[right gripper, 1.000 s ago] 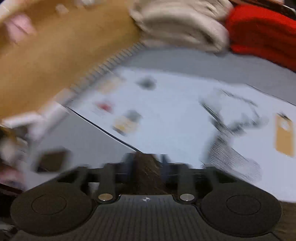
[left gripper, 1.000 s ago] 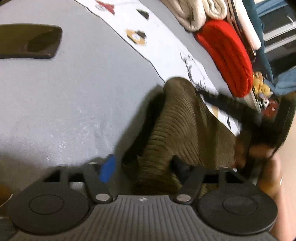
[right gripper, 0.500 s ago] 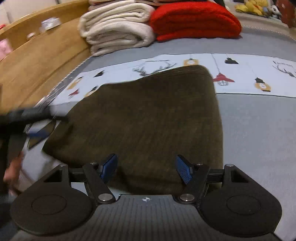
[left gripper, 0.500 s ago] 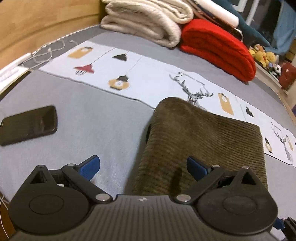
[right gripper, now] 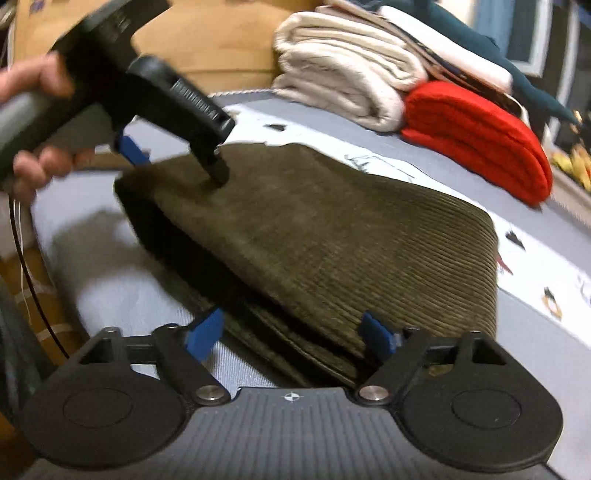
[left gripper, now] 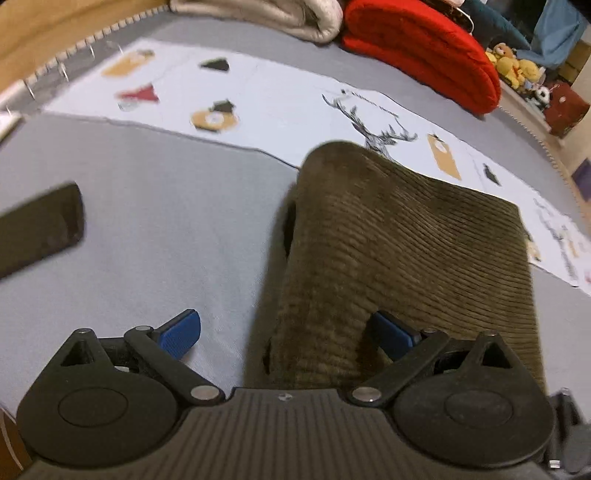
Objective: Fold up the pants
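Left wrist view: the left gripper (left gripper: pixel 286 330) has its jaws spread wide and holds nothing. Its right pad rests on the folded pants (left gripper: pixel 399 266), its left pad hangs over the bare grey bed (left gripper: pixel 155 206). The pants lie ahead and to the right of the jaws, on the bed, their far edge over a printed strip (left gripper: pixel 280 99). A phone (left gripper: pixel 37 229) lies well to the left; a red blanket (left gripper: pixel 424 48) and a beige one (left gripper: pixel 266 14) lie far ahead. Right wrist view: the right gripper (right gripper: pixel 293 334) also has its jaws spread, empty, with the near edge of the pants between and just ahead of them. Ahead to the left, the left gripper touches the pants' far corner with one finger.
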A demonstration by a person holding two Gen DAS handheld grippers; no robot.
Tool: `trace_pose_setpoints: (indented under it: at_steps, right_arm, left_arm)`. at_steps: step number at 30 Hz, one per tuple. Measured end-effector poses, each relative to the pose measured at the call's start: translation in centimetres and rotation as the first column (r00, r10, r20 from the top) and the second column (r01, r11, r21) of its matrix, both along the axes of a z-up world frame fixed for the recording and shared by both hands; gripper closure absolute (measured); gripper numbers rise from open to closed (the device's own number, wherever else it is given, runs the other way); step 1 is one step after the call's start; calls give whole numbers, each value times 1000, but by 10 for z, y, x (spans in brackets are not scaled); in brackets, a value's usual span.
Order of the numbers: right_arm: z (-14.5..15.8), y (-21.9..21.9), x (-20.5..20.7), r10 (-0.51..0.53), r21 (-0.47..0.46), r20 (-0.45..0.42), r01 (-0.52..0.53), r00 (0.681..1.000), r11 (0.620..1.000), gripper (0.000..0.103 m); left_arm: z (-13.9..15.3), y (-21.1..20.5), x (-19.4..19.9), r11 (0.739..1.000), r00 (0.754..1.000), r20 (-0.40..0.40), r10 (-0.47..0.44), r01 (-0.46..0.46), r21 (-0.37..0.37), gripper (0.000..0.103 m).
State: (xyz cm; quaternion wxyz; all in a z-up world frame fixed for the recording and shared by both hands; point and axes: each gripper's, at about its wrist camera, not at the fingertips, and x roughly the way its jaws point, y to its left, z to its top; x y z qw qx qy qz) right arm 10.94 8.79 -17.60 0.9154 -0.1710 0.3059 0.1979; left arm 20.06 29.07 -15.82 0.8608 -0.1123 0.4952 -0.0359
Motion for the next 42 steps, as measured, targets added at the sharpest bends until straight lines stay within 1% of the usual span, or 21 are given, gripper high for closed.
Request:
trace_pose_setpoints:
  at_steps: [1,2,3,4,5,7,9,12,14,15,16,17,18,20,23,26,30,33,36,37,42]
  right_arm:
    - [-7,5,-2,23,-50,23,-22,999,999,11]
    - [-12,10,-4,43,-91,48,-39,998,995,12]
    - [-16,12,-6,61,-116,76,-52,995,992,25]
    - [-16,10,-7,65,-120,97,-54,993,991,48]
    - [-12,7,-5,66,-78,87,-59,994,995,52]
    - [6,-4,2,35,41,54,-37,998,998,68]
    - [22,-8,2,35,67,69,-39,997,997,69]
    - [18,-4,-3,97,43,40,-99,994,994,69]
    - [1,2,-6,127,-2,37,-127,991,992,62]
    - [-5,7,-10,142,-23,63,-141,988,990,53]
    - [-5,10,-13,152,-32,73,-150,986,988,42]
    - [-1,11,-15,156,-10,68,-155,985,988,37]
    - [4,8,-17,155,29,51,-156,987,987,27]
    - [18,-5,-15,131,141,4,-131,991,981,26]
    - [39,-44,-5,26,301,-70,-4,997,954,24]
    - [50,-93,0,-143,422,-145,192,979,886,19]
    - [39,-146,19,-259,493,-308,386,916,779,19]
    - [29,-146,32,-304,443,-404,476,863,760,19]
    - [31,-125,42,-347,361,-398,493,849,792,19]
    - [31,-119,46,-367,337,-394,504,843,795,17]
    - [23,-105,72,-420,244,-398,535,816,808,14]
  left_arm:
    - [0,3,-1,1000,1000,2,-2,2,-31,19]
    - [-1,6,-1,996,1000,8,-15,16,-90,55]
    - [1,11,-2,985,1000,19,-19,22,-173,61]
    - [5,15,-5,981,999,44,12,-3,-196,69]
    - [11,18,-7,976,997,79,25,-7,-216,76]
    - [21,23,-12,968,991,123,45,-13,-252,79]
    - [31,22,-19,975,987,160,36,1,-222,79]
    - [13,16,-19,994,997,83,5,4,-106,76]
    - [4,15,-19,997,998,68,8,-3,-72,64]
    - [5,16,-20,998,997,78,15,-10,-69,59]
    - [5,17,-21,999,996,84,26,-22,-45,34]
    - [6,15,-22,999,995,87,52,-53,5,18]
    - [6,13,-23,996,993,96,69,-74,52,15]
    - [10,7,-21,994,992,118,34,-46,98,12]
    - [11,2,-15,991,990,136,26,-43,125,10]
    - [13,2,-9,992,989,142,29,-46,116,10]
    - [11,-3,2,992,991,134,25,-42,123,10]
    - [10,-10,7,989,991,133,13,-33,144,9]
    - [8,-14,10,986,991,132,3,-25,164,6]
    - [7,-15,11,985,992,127,5,-27,169,1]
    - [1,-20,16,986,993,113,-11,-8,164,0]
